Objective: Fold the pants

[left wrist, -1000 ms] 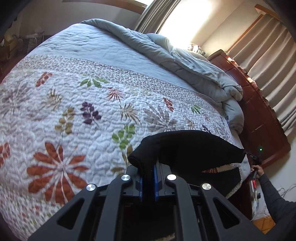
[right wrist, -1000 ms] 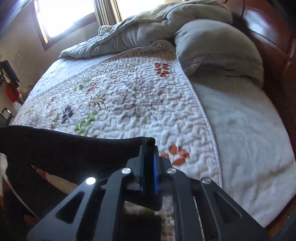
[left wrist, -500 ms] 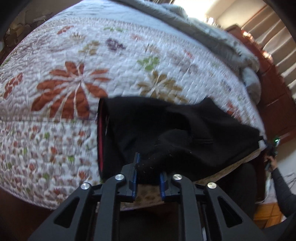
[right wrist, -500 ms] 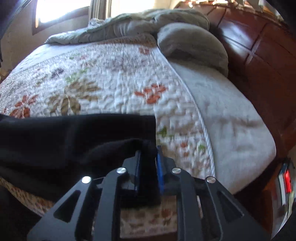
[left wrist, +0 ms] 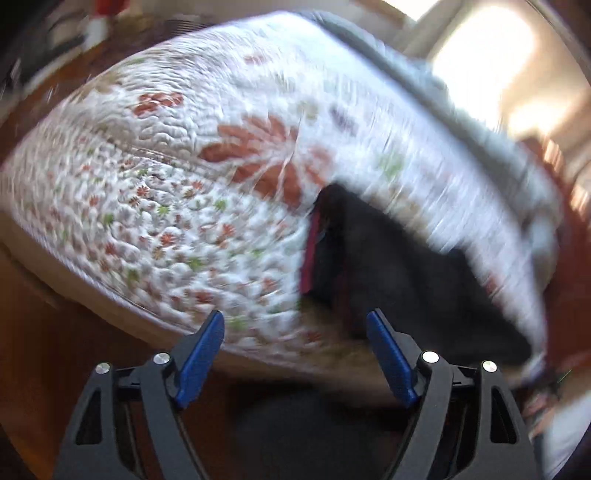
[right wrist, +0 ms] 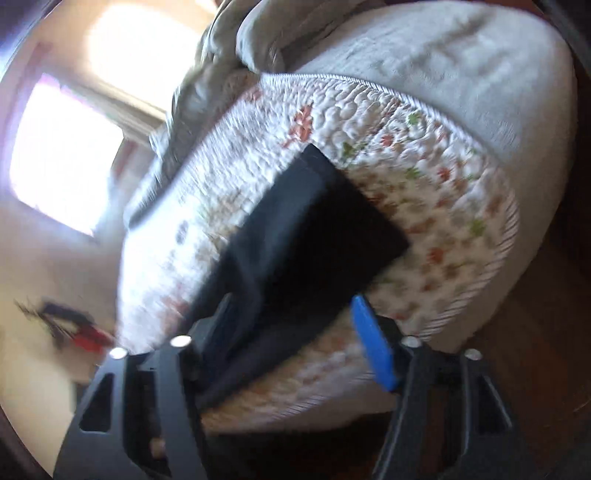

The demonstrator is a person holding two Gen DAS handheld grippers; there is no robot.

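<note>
The black pants (left wrist: pixel 399 273) lie folded on the near edge of the floral quilt (left wrist: pixel 177 192), with a red inner band showing at their left end. My left gripper (left wrist: pixel 295 325) is open and empty, just short of the bed edge, left of the pants. In the right wrist view the pants (right wrist: pixel 314 229) lie as a dark rectangle on the quilt (right wrist: pixel 436 192). My right gripper (right wrist: pixel 291 317) is open, with the near end of the pants between its jaws and untouched by the blue pad. Both views are blurred by motion.
A grey duvet (left wrist: pixel 461 122) is bunched along the far side of the bed. A grey pillow (right wrist: pixel 266 33) and grey sheet (right wrist: pixel 461 55) lie at the head end. Bright windows (right wrist: pixel 62 162) are behind. Brown wooden floor (left wrist: pixel 55 332) lies below the bed edge.
Both grippers have opened and let go of the pants, which now rest on the quilt. Both have pulled back towards the bed edge and tilted; the views swing fast.
</note>
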